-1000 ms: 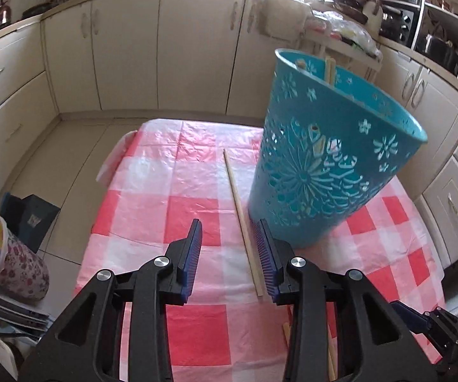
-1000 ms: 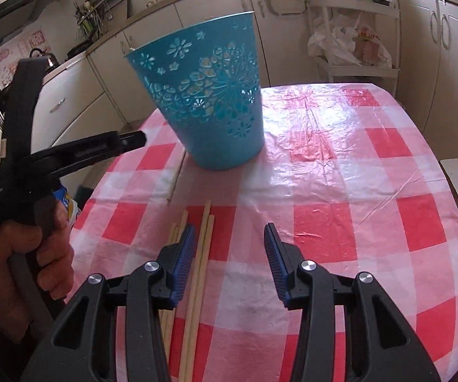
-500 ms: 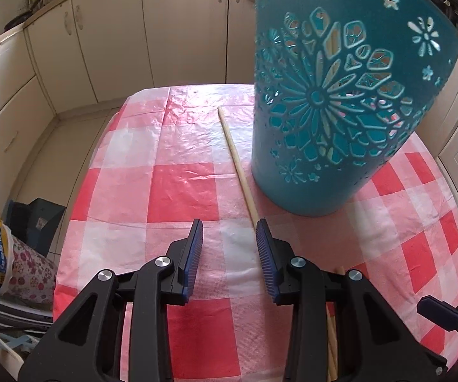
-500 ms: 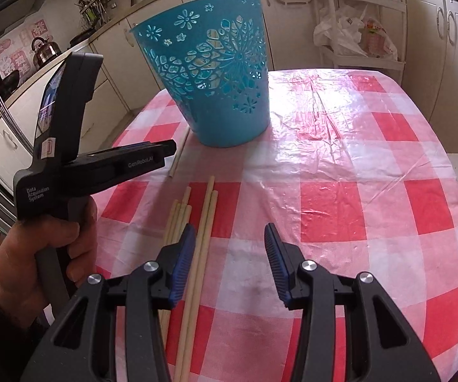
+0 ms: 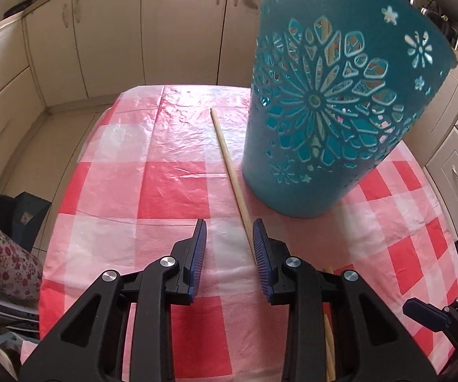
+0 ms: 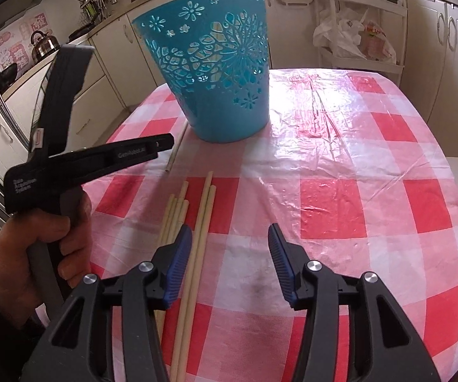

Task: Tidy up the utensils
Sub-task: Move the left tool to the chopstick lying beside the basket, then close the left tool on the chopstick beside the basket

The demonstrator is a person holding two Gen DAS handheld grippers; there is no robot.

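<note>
From the left wrist, the left gripper [image 5: 229, 238] hangs over the red-and-white checked tablecloth [image 5: 171, 187]. Its jaws stand apart and have just been closing a little; the near end of a single wooden stick [image 5: 229, 172] lies between them, close against the right pad, but the pads do not press on it, so nothing is grasped. The stick runs away toward the far side, just left of the teal basket [image 5: 334, 121], which stands upright on the cloth with more sticks visible through its cut-outs.

From the right wrist, the right gripper [image 6: 230, 254] is released, its jaws having just been opening. A loose bundle of sticks [image 6: 194, 222] lies on the cloth near its left pad; two long ones run between the jaws, untouched. The basket [image 6: 219, 73] stands at the far side. At left, a hand [image 6: 35, 248] holds the left gripper's handle.
</note>
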